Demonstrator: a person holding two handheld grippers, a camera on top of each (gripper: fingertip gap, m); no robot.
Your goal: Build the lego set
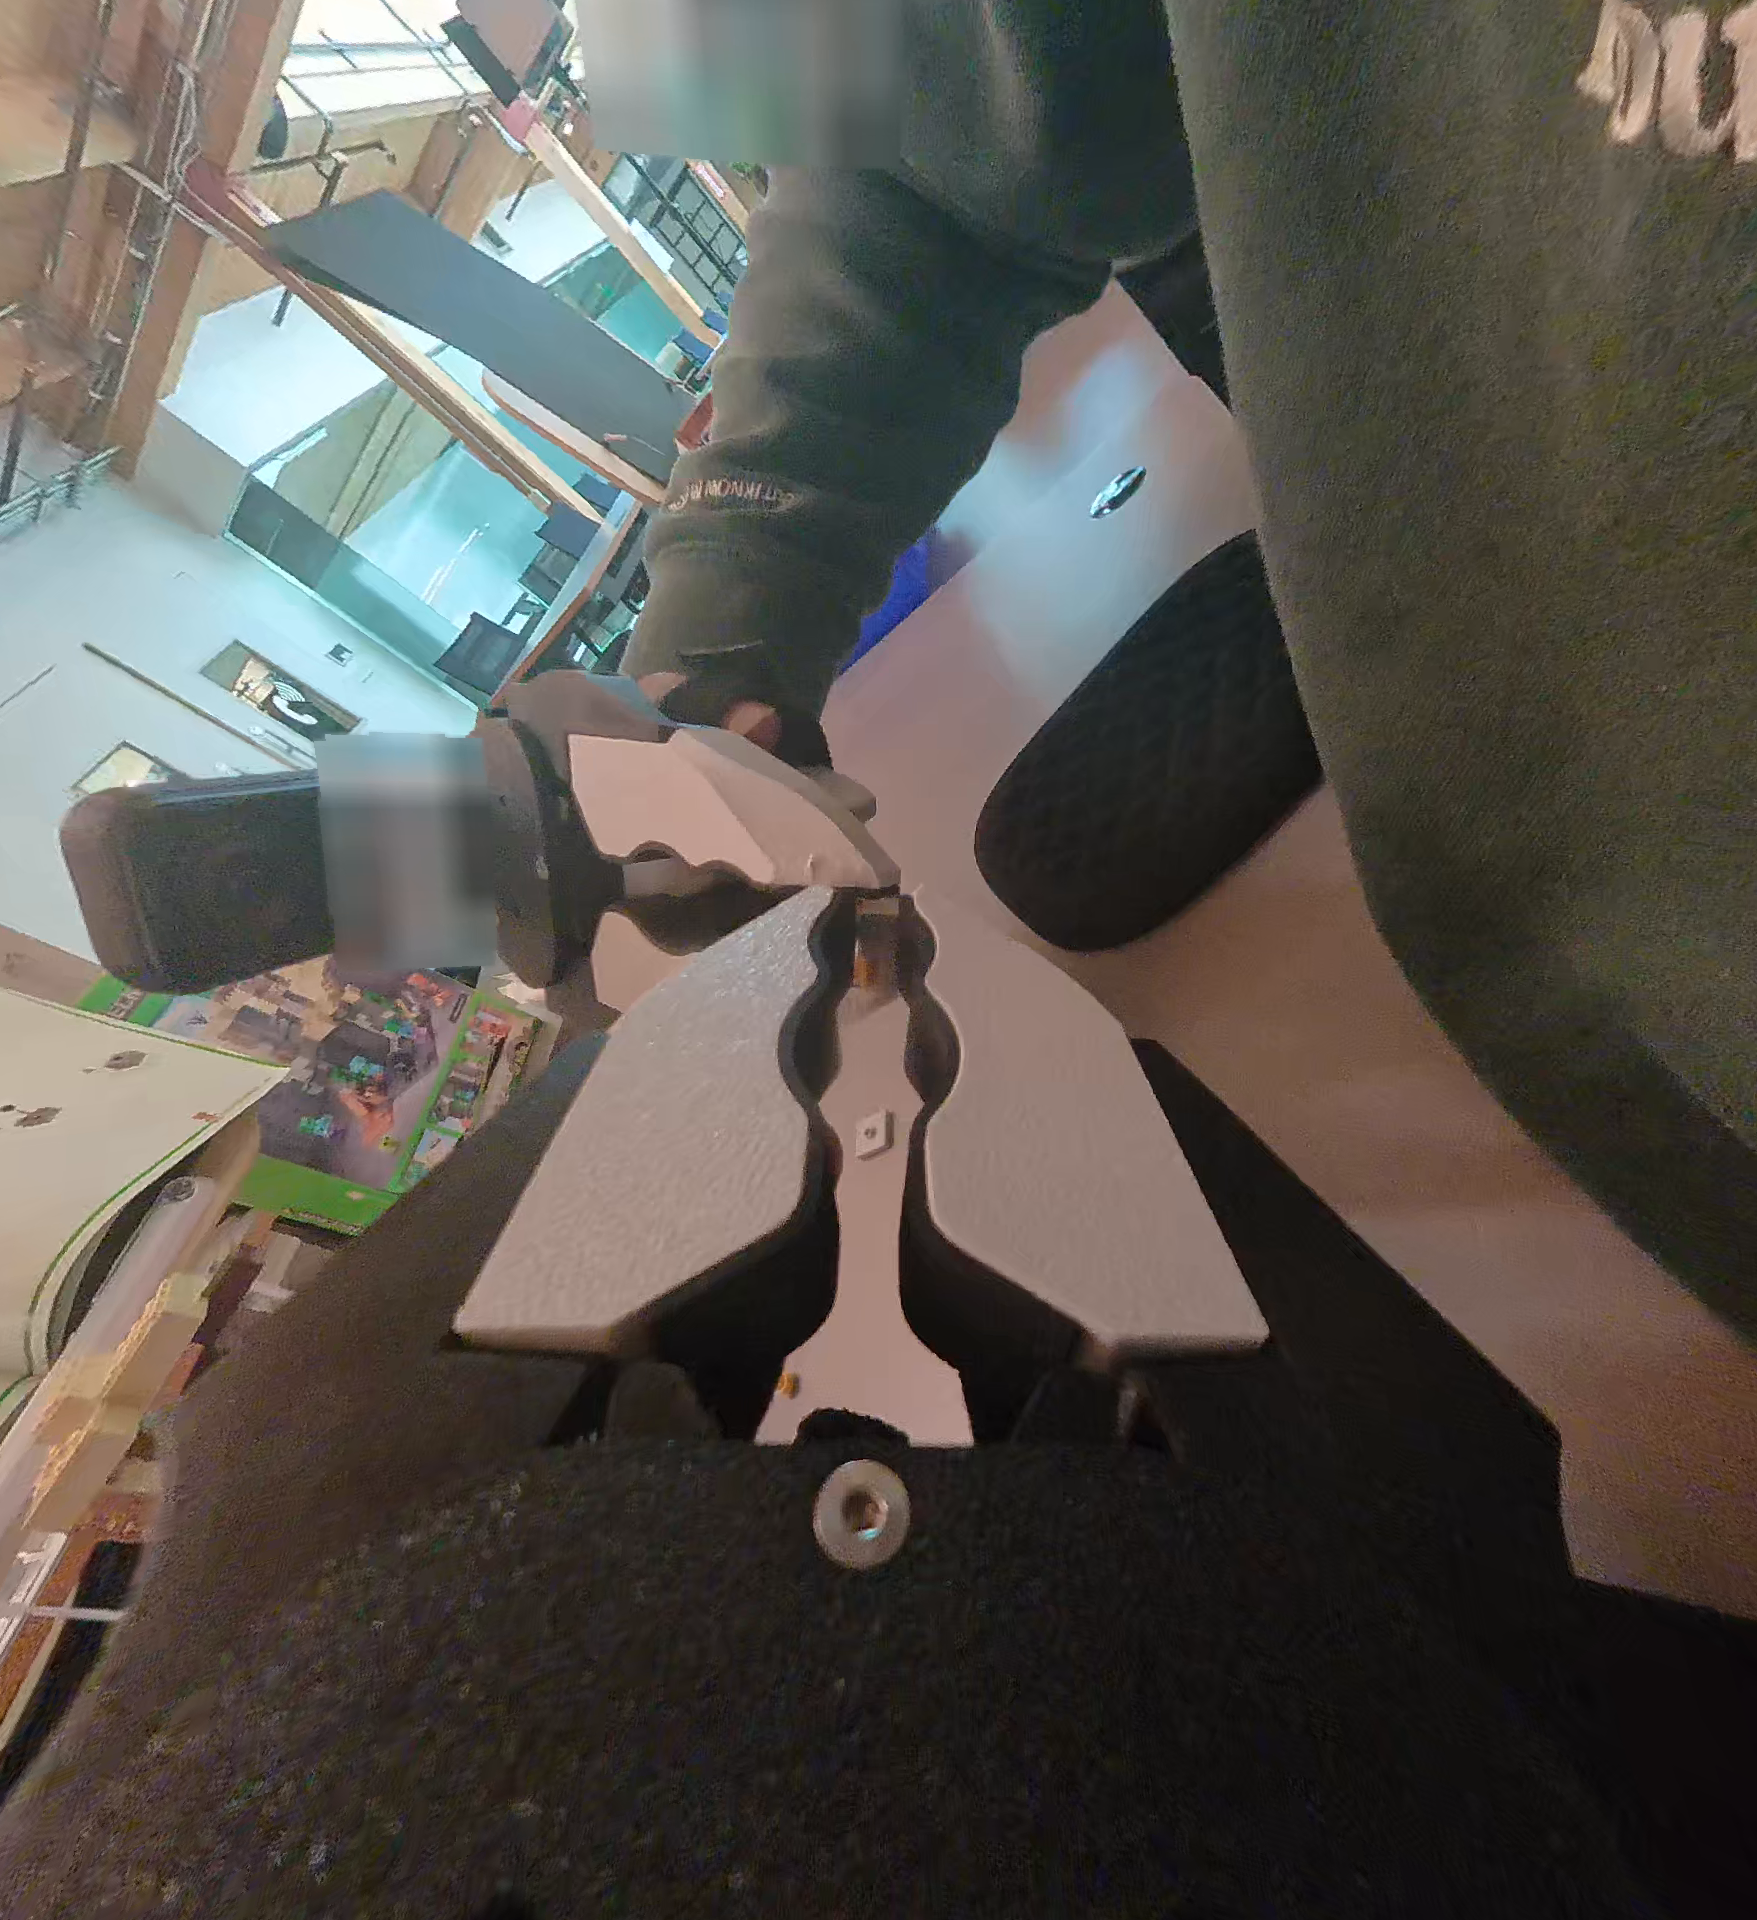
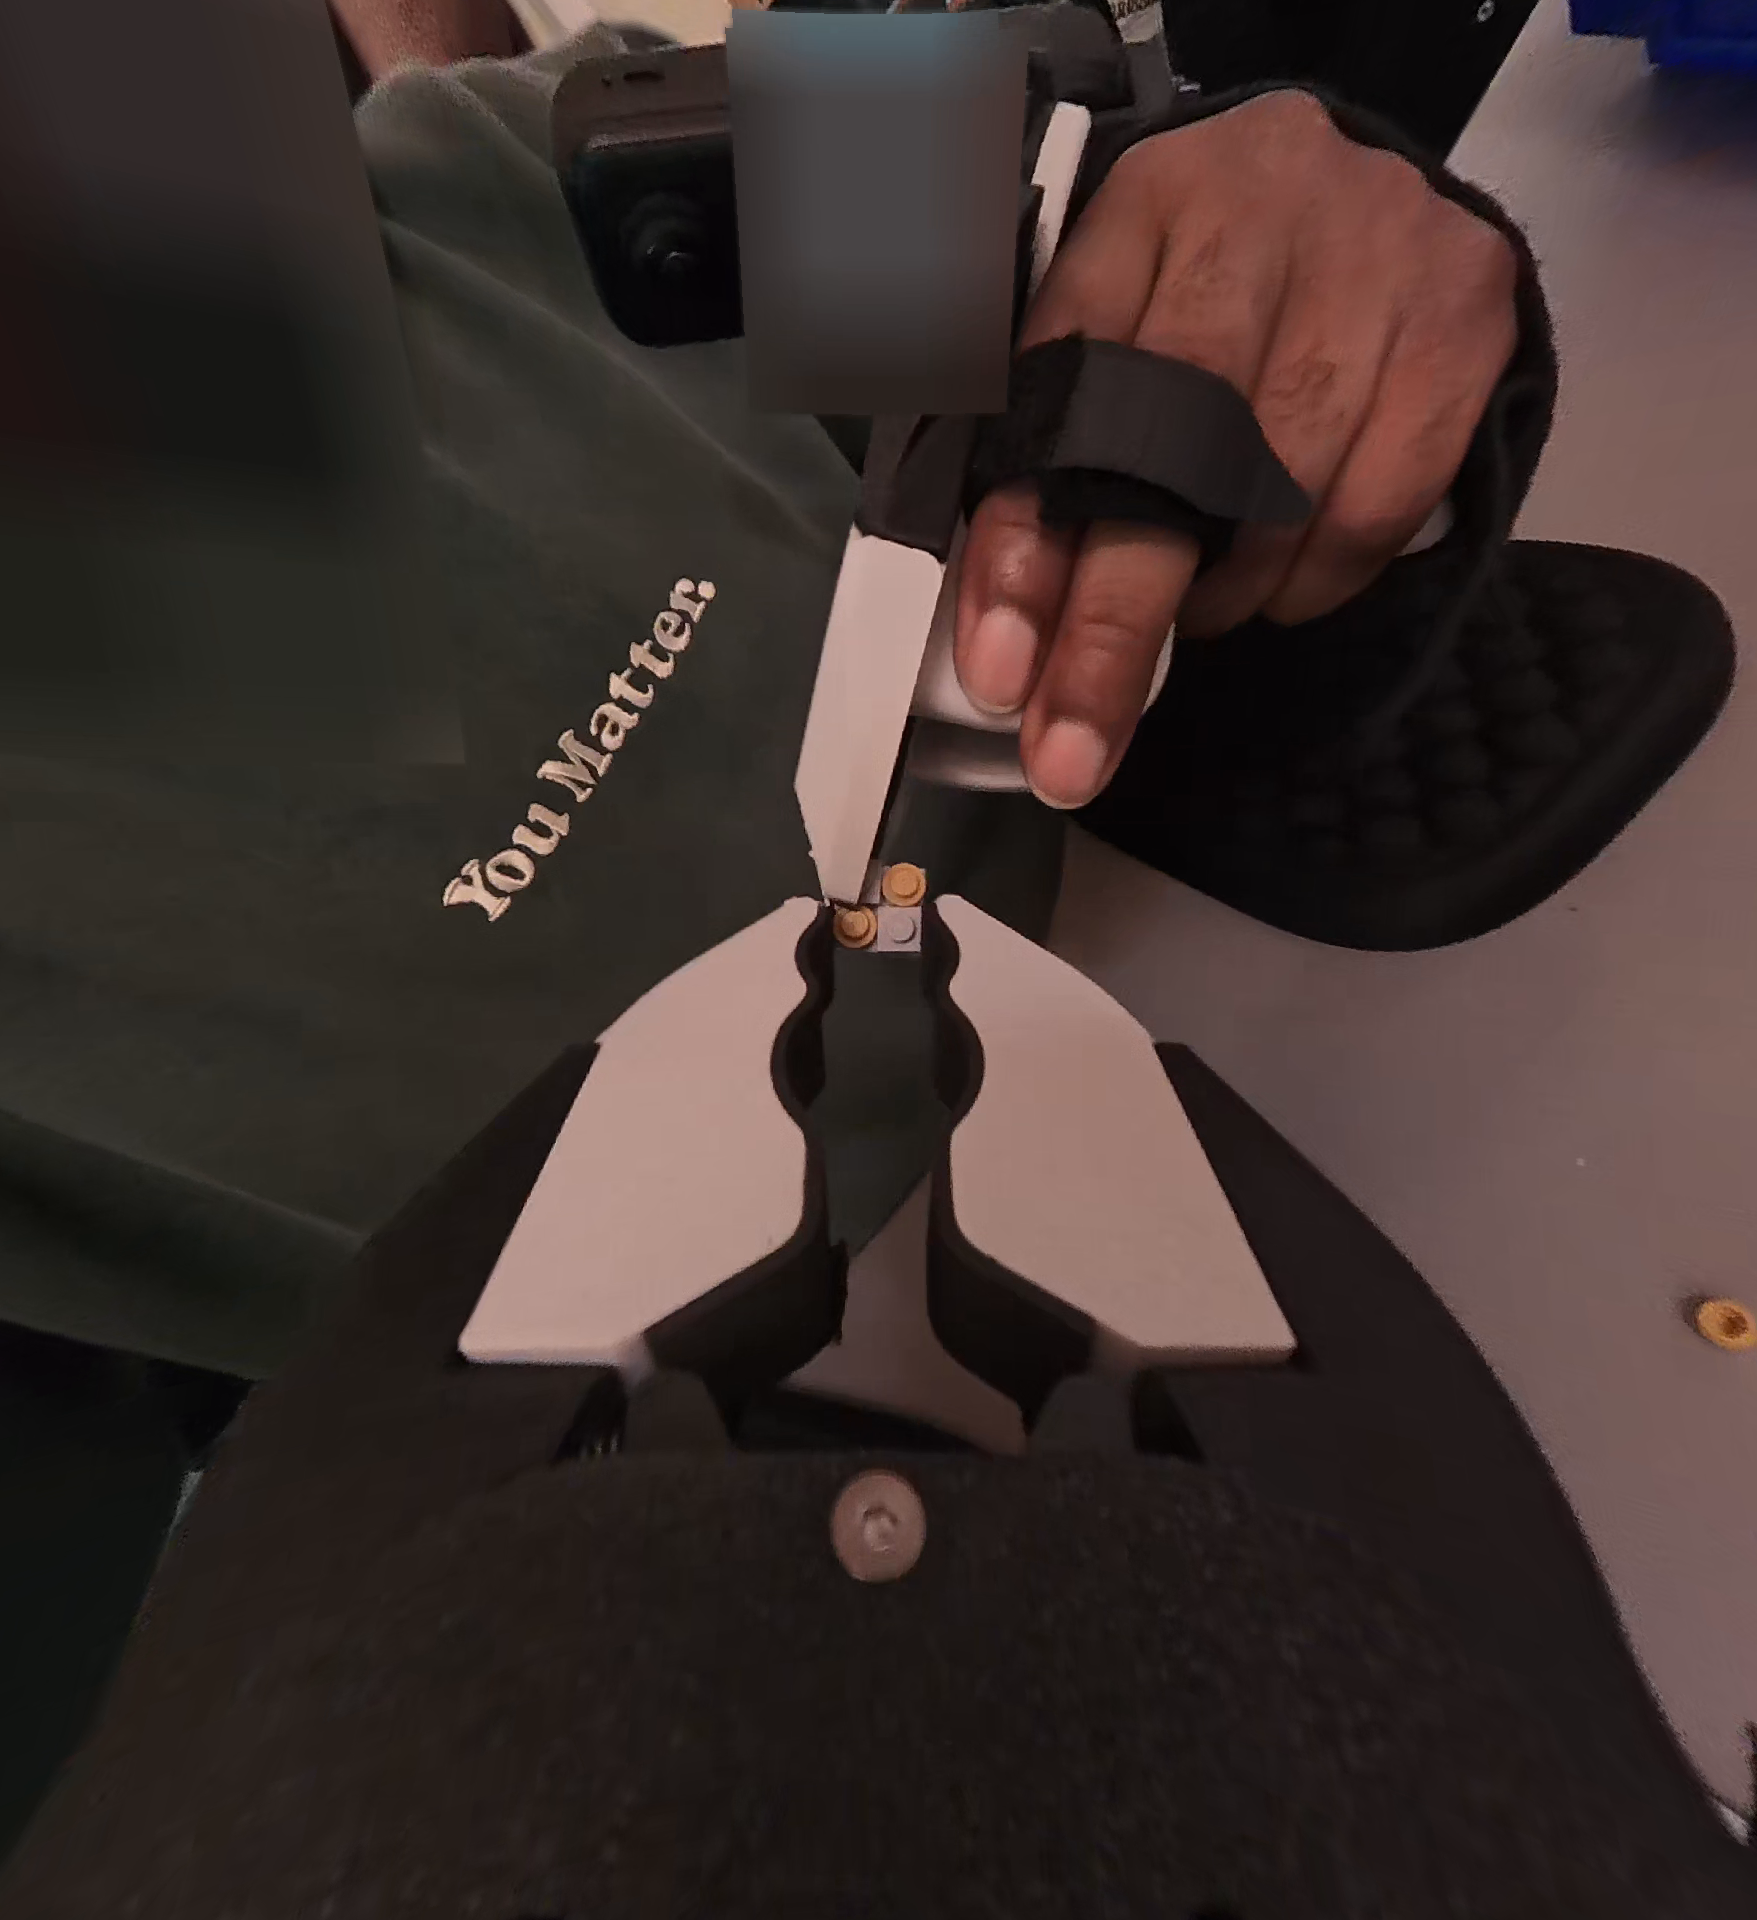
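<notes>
Pale grey bench (image 2: 1632, 935) runs under both grippers, with a green set box (image 1: 375, 1091) and an open booklet (image 1: 43, 1122) lying at the far left of the left wrist view and a black mesh pad (image 2: 1425, 769) near the person's dark green top. Raised off the bench, the two grippers meet tip to tip over one tiny assembly (image 2: 879, 914). The left gripper (image 1: 874, 935) is closed almost fully, pinching the piece at its very tips; the right gripper (image 2: 879, 925) is likewise nearly closed on it from the other side. The step in hand looks like seating or pressing a small stud piece, so it would go best with both wrists steady, the push kept square along the studs, and neither grip loosened until the part seats; a skewed push could flick it away. The assembly is a small grey plate carrying two tan round studs, one at its left end and one set slightly behind. A loose tan round piece (image 2: 1726, 1325) lies on the bench at the right, and a small grey square piece (image 1: 872, 1135) lies below the left gripper.
</notes>
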